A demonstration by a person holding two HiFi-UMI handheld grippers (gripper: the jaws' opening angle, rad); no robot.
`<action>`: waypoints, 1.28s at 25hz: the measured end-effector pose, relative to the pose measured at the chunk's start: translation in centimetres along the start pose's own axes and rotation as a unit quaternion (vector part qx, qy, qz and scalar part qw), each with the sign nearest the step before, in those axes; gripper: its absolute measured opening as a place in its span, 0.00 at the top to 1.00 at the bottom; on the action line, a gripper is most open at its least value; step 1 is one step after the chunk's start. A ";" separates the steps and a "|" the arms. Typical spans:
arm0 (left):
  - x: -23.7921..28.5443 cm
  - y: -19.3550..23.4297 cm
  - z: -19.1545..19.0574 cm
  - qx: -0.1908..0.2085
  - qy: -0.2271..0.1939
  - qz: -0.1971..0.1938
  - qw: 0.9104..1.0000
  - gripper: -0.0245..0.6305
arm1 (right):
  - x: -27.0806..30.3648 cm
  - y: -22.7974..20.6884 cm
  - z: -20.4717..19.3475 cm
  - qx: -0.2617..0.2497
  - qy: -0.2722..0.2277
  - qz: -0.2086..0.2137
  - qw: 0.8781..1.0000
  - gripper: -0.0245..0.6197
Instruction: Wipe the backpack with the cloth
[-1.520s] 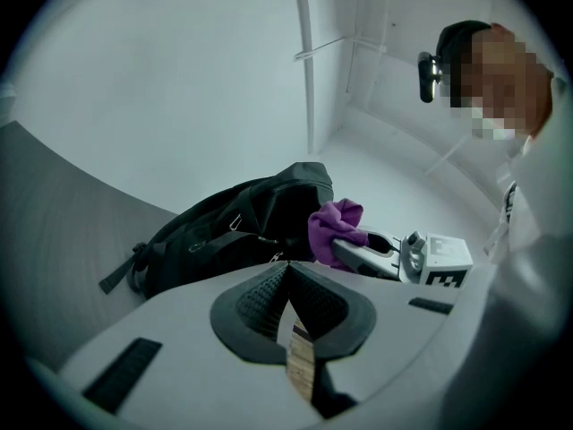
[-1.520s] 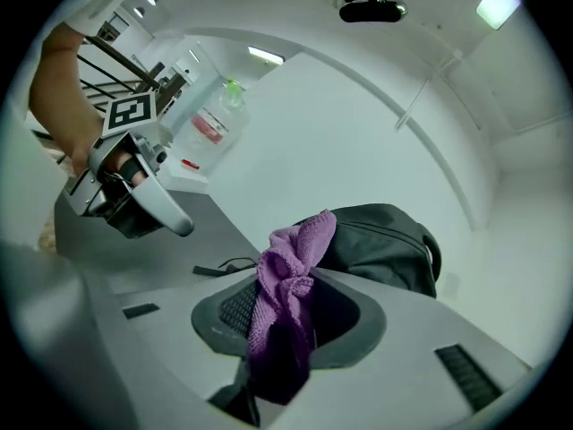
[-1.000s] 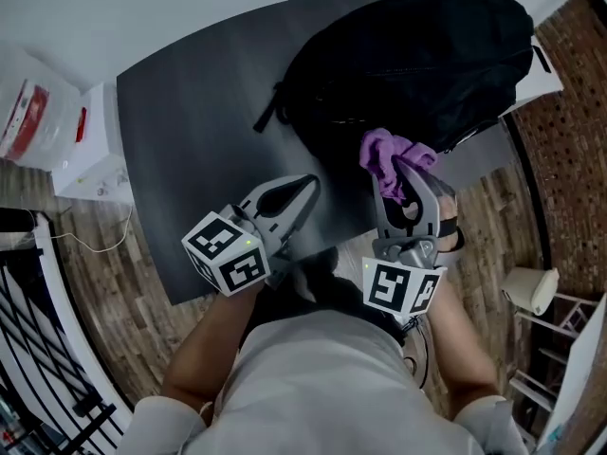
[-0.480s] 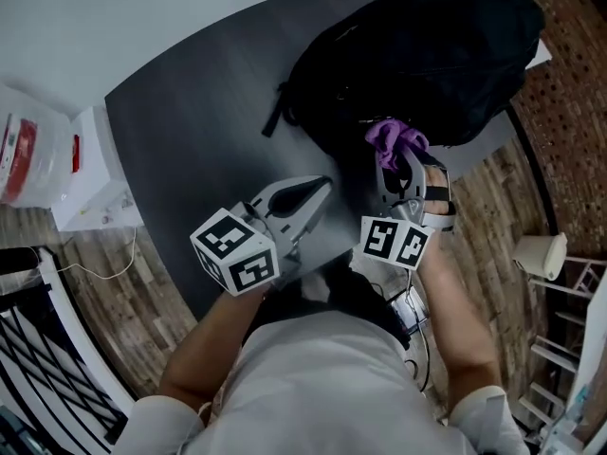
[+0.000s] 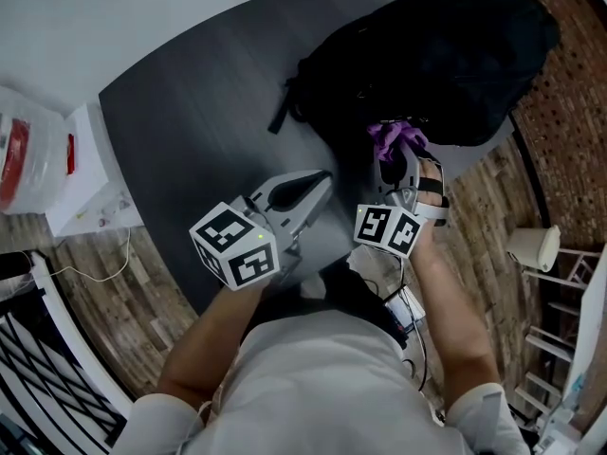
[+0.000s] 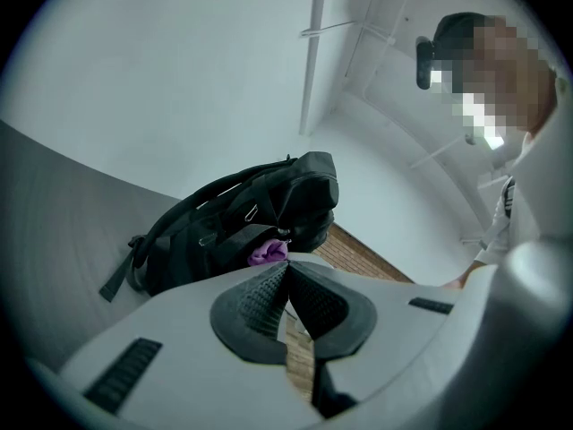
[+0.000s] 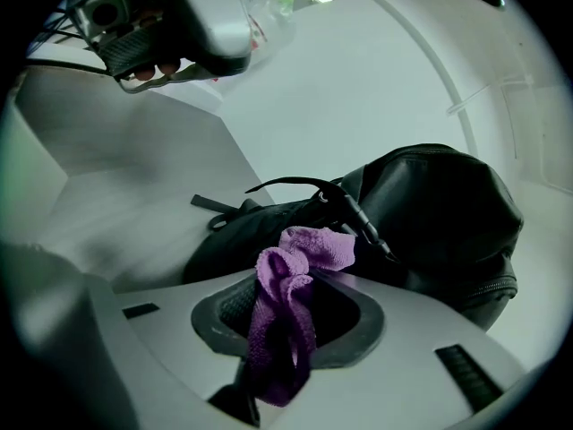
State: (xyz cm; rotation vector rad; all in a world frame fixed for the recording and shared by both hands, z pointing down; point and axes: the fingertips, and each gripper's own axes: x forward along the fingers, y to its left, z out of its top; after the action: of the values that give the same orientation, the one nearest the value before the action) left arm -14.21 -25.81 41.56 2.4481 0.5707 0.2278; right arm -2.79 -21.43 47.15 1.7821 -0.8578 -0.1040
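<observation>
A black backpack [image 5: 427, 60] lies on its side at the far right corner of the dark grey surface [image 5: 190, 112], with its bulk reaching out to the right edge. One strap [image 5: 283, 112] trails off it onto bare surface toward the middle. The right gripper [image 5: 399, 159] is at the backpack's near side, by the right edge, and points at the bag. Its fingers [image 7: 358, 322] are clamped on a purple cloth [image 7: 288, 307]. The cloth is bunched between the pads, with a crumpled fold standing up past the tips and a tail hanging back through the gap. In the head view the cloth [image 5: 396, 138] sits right against the backpack's lower flank; whether it actually presses on the fabric cannot be told. The left gripper [image 5: 321, 178] is over the surface near its near edge, just beside the right one and apart from the bag. It also points toward the backpack. Its fingers [image 6: 255, 310] are closed together, ribbed pads meeting at the tips with nothing between them. Beyond the left edge a white box [image 5: 90, 173] stands on the wooden floor [image 5: 493, 207].
</observation>
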 end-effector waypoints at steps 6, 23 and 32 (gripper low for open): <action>0.1 0.5 -0.2 -0.006 0.003 -0.002 1.000 0.96 | -0.1 1.4 -0.5 -0.012 0.005 -0.003 1.000 0.77; -0.2 1.7 -1.3 -0.018 0.031 -0.004 0.999 0.96 | -0.3 4.6 -0.5 -0.008 0.012 -0.007 1.000 0.77; -0.7 2.2 -1.9 -0.022 0.043 0.002 0.999 0.96 | 1.0 8.6 -2.4 0.002 0.040 0.038 0.998 0.77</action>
State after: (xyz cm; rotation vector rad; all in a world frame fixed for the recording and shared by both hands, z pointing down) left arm -14.65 -26.68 44.40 2.4063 0.5923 0.3460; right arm -5.23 -21.32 55.81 1.7426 -0.8680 0.0173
